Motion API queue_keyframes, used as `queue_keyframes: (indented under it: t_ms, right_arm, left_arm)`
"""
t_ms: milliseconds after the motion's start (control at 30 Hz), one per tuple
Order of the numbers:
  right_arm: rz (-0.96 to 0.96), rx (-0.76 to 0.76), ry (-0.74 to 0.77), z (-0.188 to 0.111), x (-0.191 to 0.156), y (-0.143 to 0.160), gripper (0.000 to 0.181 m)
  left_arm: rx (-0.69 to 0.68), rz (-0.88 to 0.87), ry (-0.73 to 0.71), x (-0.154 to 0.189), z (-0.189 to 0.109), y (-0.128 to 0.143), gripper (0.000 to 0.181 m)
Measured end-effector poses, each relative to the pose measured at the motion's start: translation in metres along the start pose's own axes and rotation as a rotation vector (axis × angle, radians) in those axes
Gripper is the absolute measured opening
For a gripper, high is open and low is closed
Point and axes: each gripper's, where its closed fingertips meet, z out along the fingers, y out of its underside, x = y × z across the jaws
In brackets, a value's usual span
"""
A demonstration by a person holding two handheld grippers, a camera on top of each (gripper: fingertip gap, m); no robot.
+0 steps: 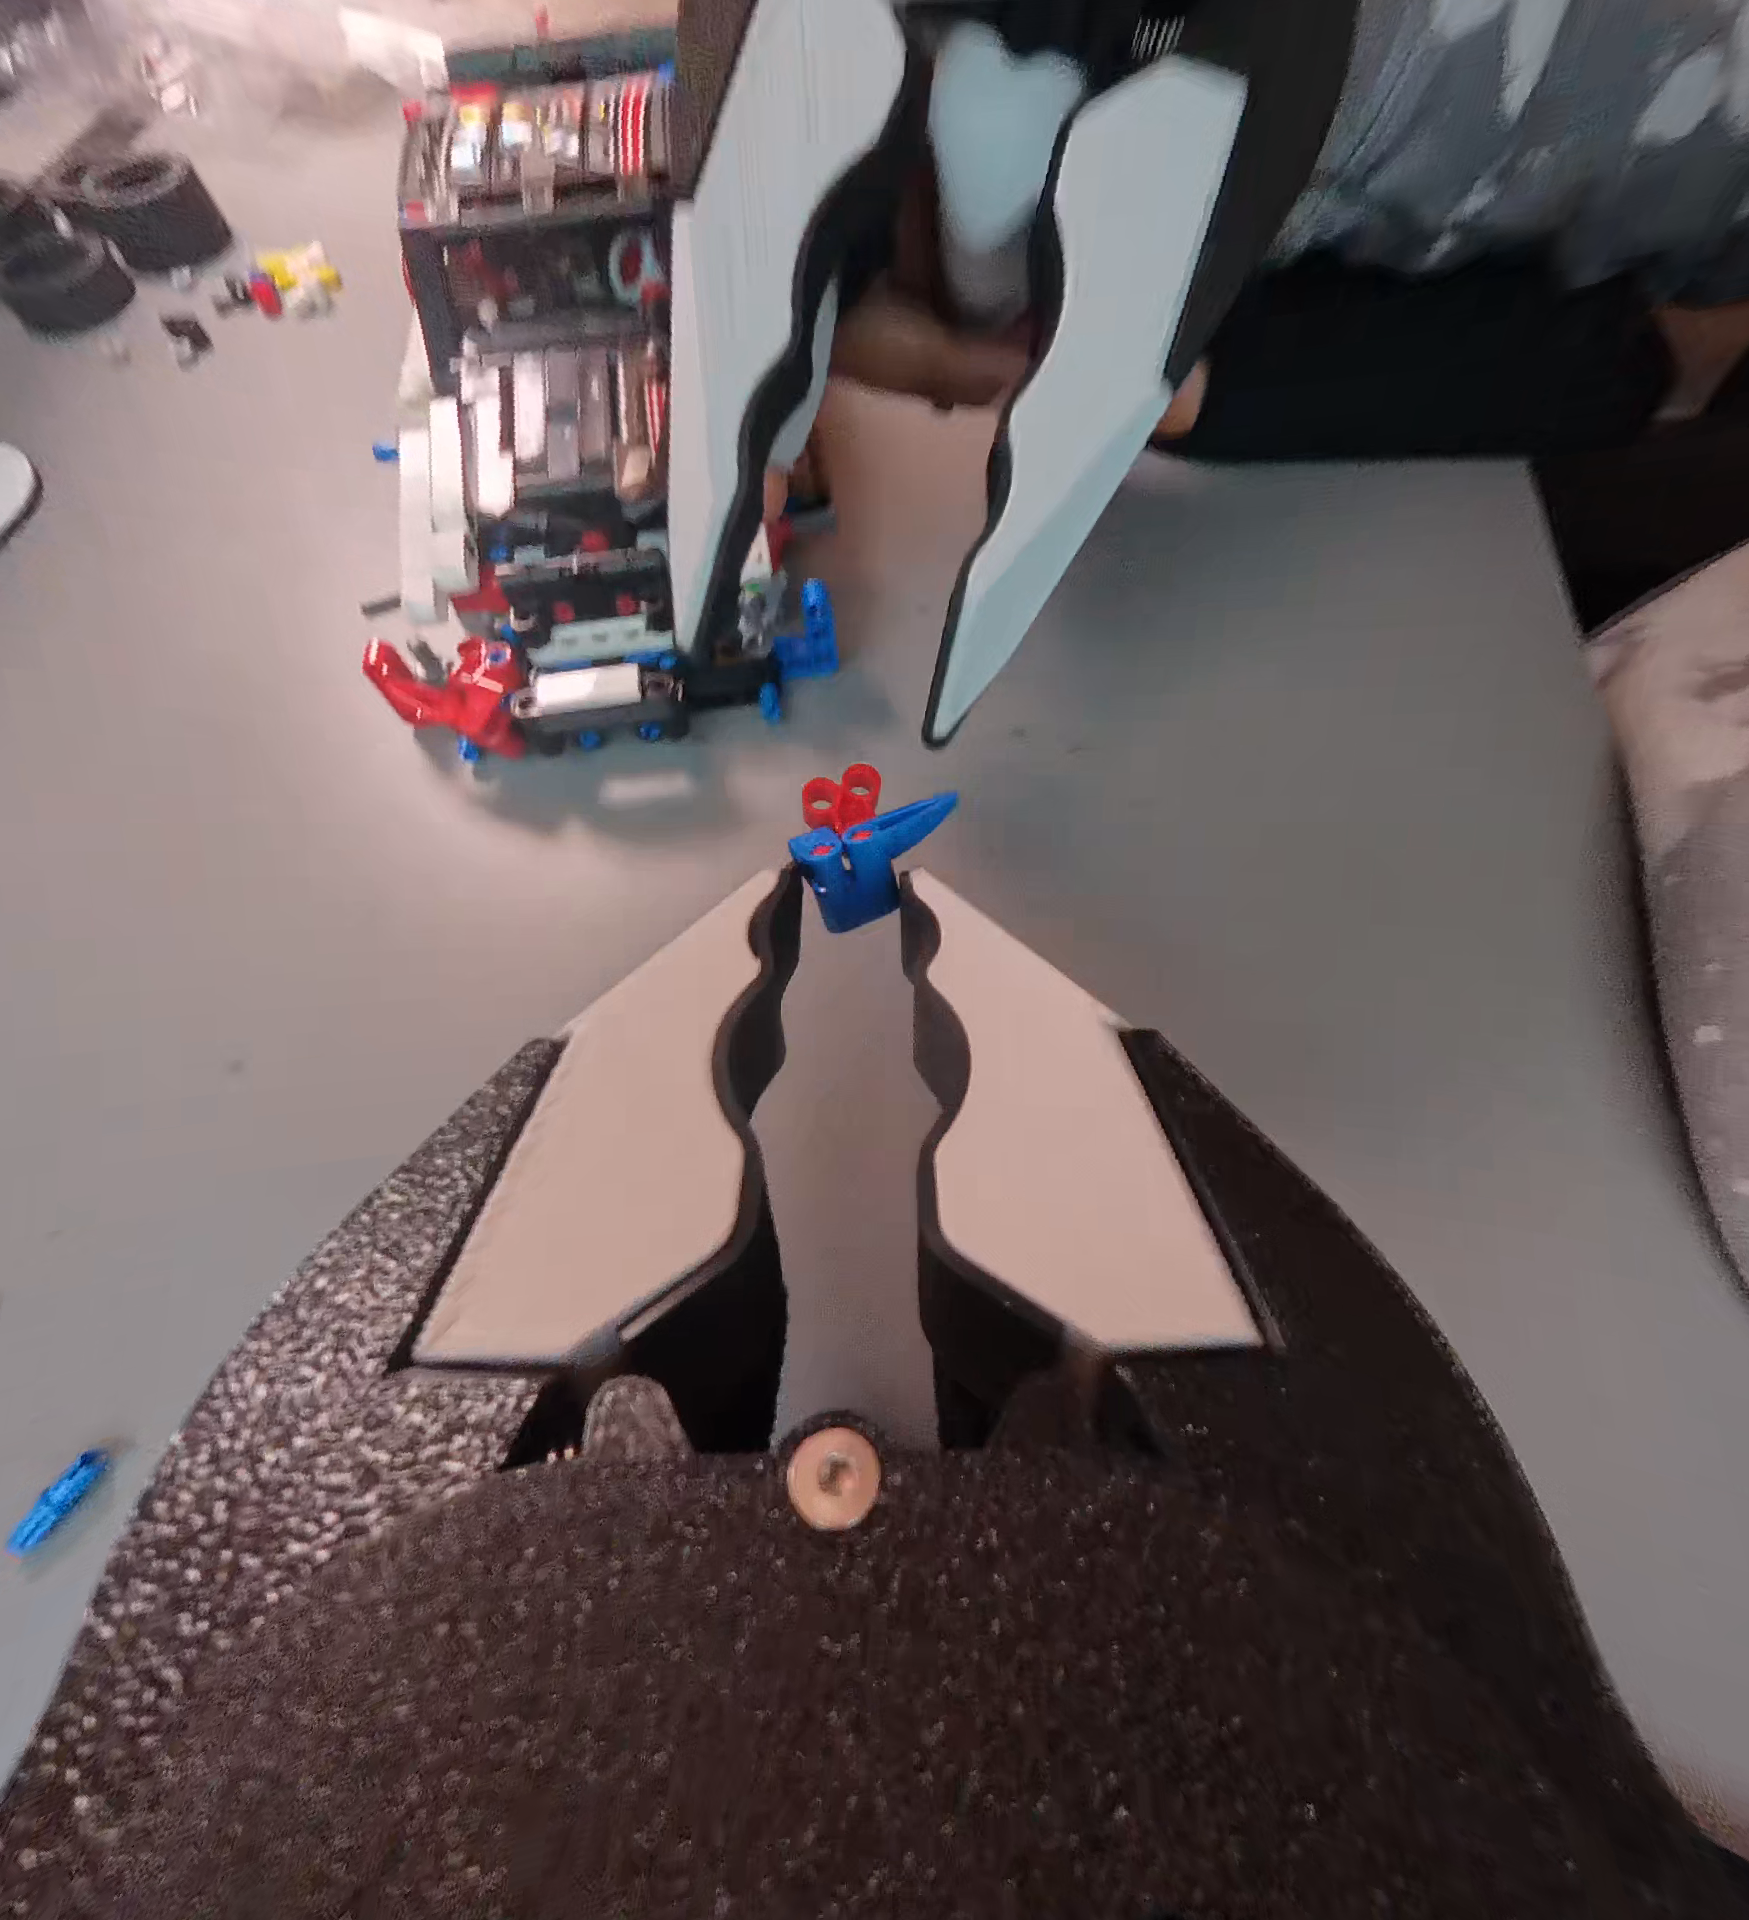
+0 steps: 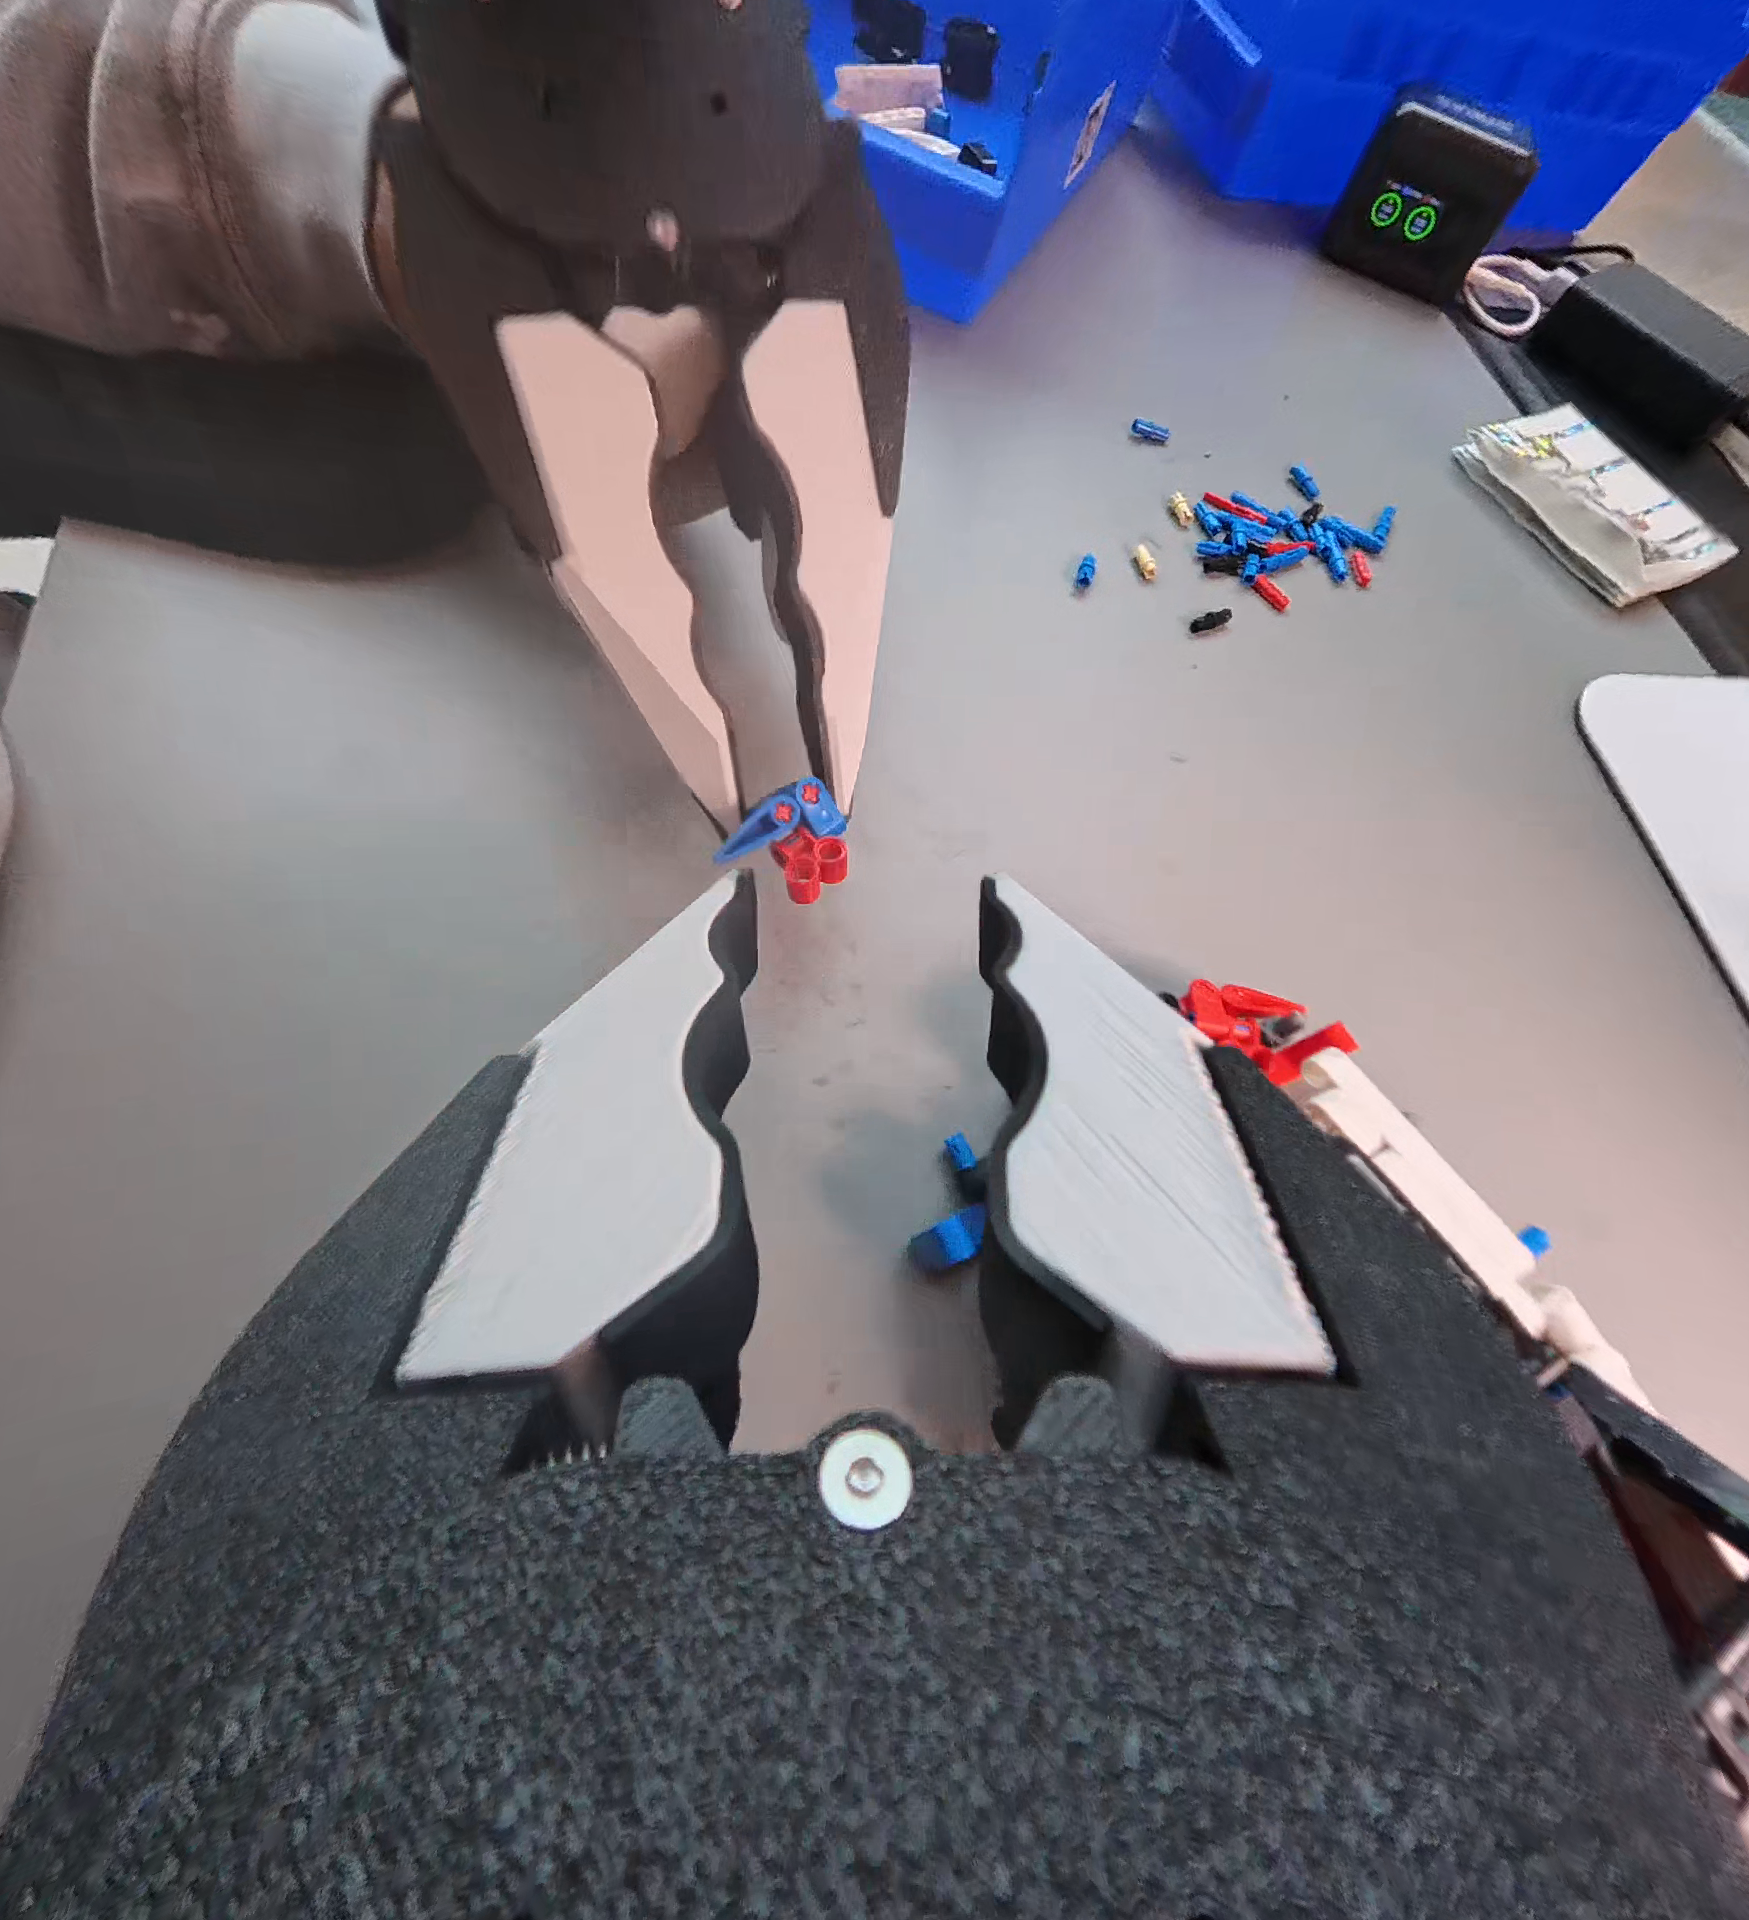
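Note:
My left gripper [image 1: 849,881] is shut on a small blue brick piece [image 1: 854,883] with a red double-hole connector [image 1: 842,800] on it, and holds it just above the grey table [image 1: 226,935]. The right wrist view shows the same gripper [image 2: 787,816] coming in from the top with the piece [image 2: 797,831] at its tips. My right gripper [image 2: 865,883] is open and empty, its tips just short of the piece. In the left wrist view the right gripper [image 1: 823,696] points down from above, one finger beside the toy model.
A half-built brick vehicle [image 1: 548,468] stands left of the grippers and shows at the right edge [image 2: 1369,1143]. Black tyres [image 1: 70,249], a heap of small pins [image 2: 1275,540], loose blue pieces [image 2: 953,1226], blue bins [image 2: 1005,156], a black device [image 2: 1421,197] and a white tray [image 2: 1732,831] are about.

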Motion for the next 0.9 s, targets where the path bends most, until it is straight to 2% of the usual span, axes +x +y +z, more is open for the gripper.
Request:
queue_keyframes:
  t_ms: [33, 133, 233, 333, 433, 567, 633, 700, 800, 900]
  right_arm:
    - [-0.039, 0.007, -0.002, 0.002, -0.004, -0.001, 0.041]
    - [-0.086, 0.122, -0.061, -0.002, -0.021, -0.016, 0.027]
    - [-0.146, 0.208, -0.044, -0.009, -0.026, -0.027, 0.021]
    - [-0.271, 0.232, 0.026, -0.012, -0.028, -0.035, 0.025]
    - [-0.359, 0.214, 0.043, -0.011, -0.035, -0.034, 0.018]
    - [-0.335, 0.224, 0.093, -0.014, -0.028, -0.034, 0.015]
    - [-0.255, 0.228, 0.079, -0.015, -0.024, -0.034, 0.015]
    - [-0.085, 0.257, -0.005, -0.016, -0.024, -0.036, 0.014]
    - [0.248, 0.346, -0.237, -0.025, -0.029, -0.047, 0.014]
    - [0.51, 0.369, -0.431, -0.027, -0.034, -0.053, 0.014]
  left_arm:
    - [0.06, 0.005, 0.023, 0.004, -0.004, -0.01, 0.017]
    - [0.198, 0.028, 0.084, 0.015, -0.015, -0.032, 0.017]
    - [0.252, 0.0, 0.139, 0.022, -0.02, -0.038, 0.017]
    - [0.277, -0.041, 0.19, 0.027, -0.02, -0.04, 0.017]
    - [0.285, -0.08, 0.239, 0.031, -0.02, -0.041, 0.017]
    - [0.353, -0.244, 0.304, 0.025, -0.025, -0.051, 0.017]
    - [0.367, -0.345, 0.319, 0.019, -0.025, -0.053, 0.015]
    - [0.404, -0.337, 0.31, 0.017, -0.03, -0.057, 0.02]
    - [0.428, -0.285, 0.27, 0.016, -0.034, -0.06, 0.038]
    - [0.466, -0.246, 0.287, 0.023, -0.037, -0.068, 0.037]
